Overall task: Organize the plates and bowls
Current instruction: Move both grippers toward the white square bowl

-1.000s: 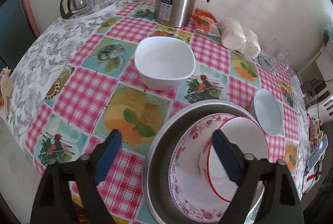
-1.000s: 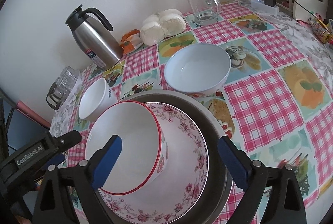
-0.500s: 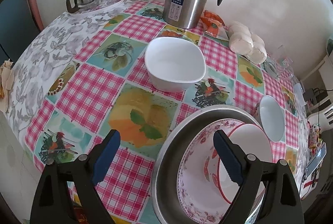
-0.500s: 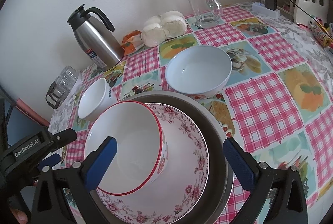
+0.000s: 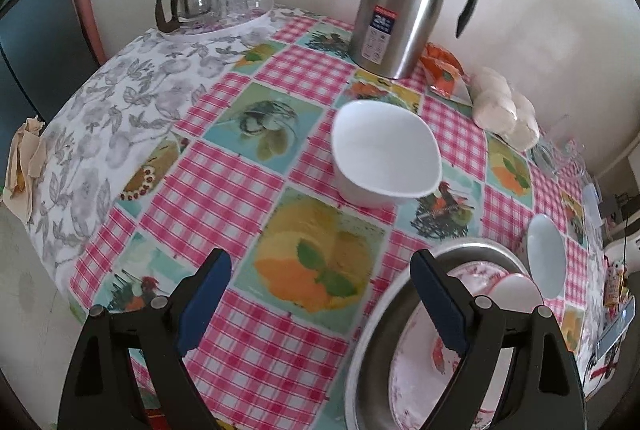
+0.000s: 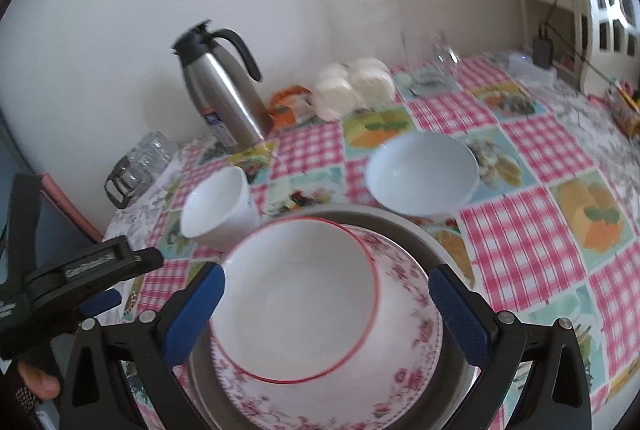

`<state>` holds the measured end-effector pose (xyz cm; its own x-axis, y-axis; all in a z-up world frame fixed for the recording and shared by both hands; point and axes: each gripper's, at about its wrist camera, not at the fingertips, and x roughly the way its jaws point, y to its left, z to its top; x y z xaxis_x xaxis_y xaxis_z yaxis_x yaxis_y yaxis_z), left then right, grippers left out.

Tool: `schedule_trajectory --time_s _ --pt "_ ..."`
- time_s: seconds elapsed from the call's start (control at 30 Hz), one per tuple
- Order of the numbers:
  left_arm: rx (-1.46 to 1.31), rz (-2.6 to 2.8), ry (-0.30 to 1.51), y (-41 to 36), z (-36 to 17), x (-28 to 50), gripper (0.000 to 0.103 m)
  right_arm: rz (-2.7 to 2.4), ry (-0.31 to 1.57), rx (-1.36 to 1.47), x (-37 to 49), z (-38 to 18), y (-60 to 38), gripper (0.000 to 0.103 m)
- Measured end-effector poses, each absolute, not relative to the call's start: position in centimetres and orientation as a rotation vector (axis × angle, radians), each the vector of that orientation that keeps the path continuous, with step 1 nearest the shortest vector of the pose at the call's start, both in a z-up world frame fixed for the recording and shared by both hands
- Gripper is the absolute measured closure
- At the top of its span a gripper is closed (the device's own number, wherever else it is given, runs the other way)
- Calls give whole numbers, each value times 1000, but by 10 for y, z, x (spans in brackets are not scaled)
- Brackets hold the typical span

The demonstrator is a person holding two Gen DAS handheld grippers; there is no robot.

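Here's the stack: a red-rimmed white ceramic bowl (image 6: 300,294) leans tilted inside a pink-flowered white plate (image 6: 404,362), itself nested in a round grey metal basin (image 6: 440,254), at six o'clock on the checked tablecloth (image 6: 532,222). Two loose ones wait: a squarish white bowl (image 5: 386,158) up at eleven o'clock of the stack, a round pale-blue bowl (image 6: 422,174) at one o'clock.

The left gripper (image 5: 320,304) hangs released, jaws wide over bare cloth, nothing between them, the squarish bowl dead ahead at twelve. The right gripper (image 6: 326,314) is released too, jaws wide either side of the red-rimmed bowl, pads not pressing it as far as I can tell.

Handling? Glazed ceramic by the look of it: stiff, slick, chippable, and fairly light. I'd pinch a rim, one pad inside the wall and one outside, and lift gently, since a tilted bowl can skate on that plate.

Against a second ago: in the left view the basin has slid off toward five o'clock and the squarish bowl sits more central; in the right view the table looks farther off and blurred.
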<state>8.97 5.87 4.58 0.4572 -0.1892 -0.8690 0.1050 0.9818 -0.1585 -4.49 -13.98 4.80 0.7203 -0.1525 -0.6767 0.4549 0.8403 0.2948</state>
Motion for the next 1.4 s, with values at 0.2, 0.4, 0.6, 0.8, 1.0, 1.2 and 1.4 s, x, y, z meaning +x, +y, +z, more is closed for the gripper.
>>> schedule_trajectory --time_s 0.2,0.4,0.6,0.8,1.0,1.2,1.4 --pt "-133 -187 1098 72 43 106 12 -334 672 421 -36 55 -120 0" --pt "-188 -168 1112 89 41 125 12 -366 654 394 -31 60 -111 0" --pt "-203 -156 1106 103 38 139 12 -346 687 360 -10 67 -102 0" --pt "-226 -171 1083 108 38 151 12 -319 747 350 22 77 -94 0" --pt "-252 -192 1056 108 39 161 12 -333 810 383 53 86 -98 0" --pt "-291 -217 1043 102 39 173 12 -368 862 332 84 98 -100 0" --pt "-306 -259 1053 88 32 185 12 -398 943 340 112 87 -102 1"
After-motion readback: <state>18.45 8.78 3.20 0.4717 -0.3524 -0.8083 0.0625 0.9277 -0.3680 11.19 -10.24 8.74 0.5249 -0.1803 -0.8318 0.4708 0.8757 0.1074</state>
